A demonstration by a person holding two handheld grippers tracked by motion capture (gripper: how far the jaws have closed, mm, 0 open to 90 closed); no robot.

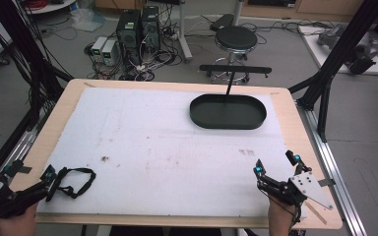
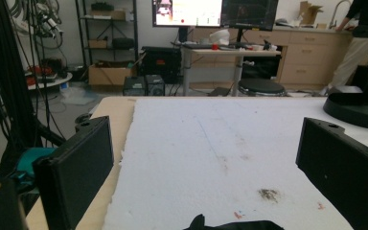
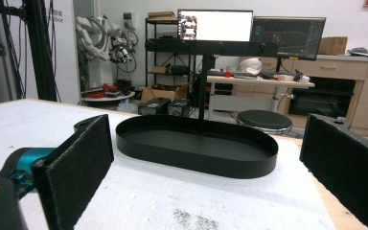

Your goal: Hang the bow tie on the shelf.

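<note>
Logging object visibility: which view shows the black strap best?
The high view: the whole looped black strap lies beside the left hand-held gripper. The left gripper view catches just its top edge.

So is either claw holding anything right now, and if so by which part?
Nothing is held. The left claw is open beside the black strap, and the right claw is open over bare mat.

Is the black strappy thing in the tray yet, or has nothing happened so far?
Nothing looks done yet. The black oval tray sits empty at the far side of the white mat. The black strap lies on the mat's near left corner, right in front of the left gripper, whose jaws are open. The right gripper is open too, holding nothing. Any grabbing or moving is still ahead.
</note>
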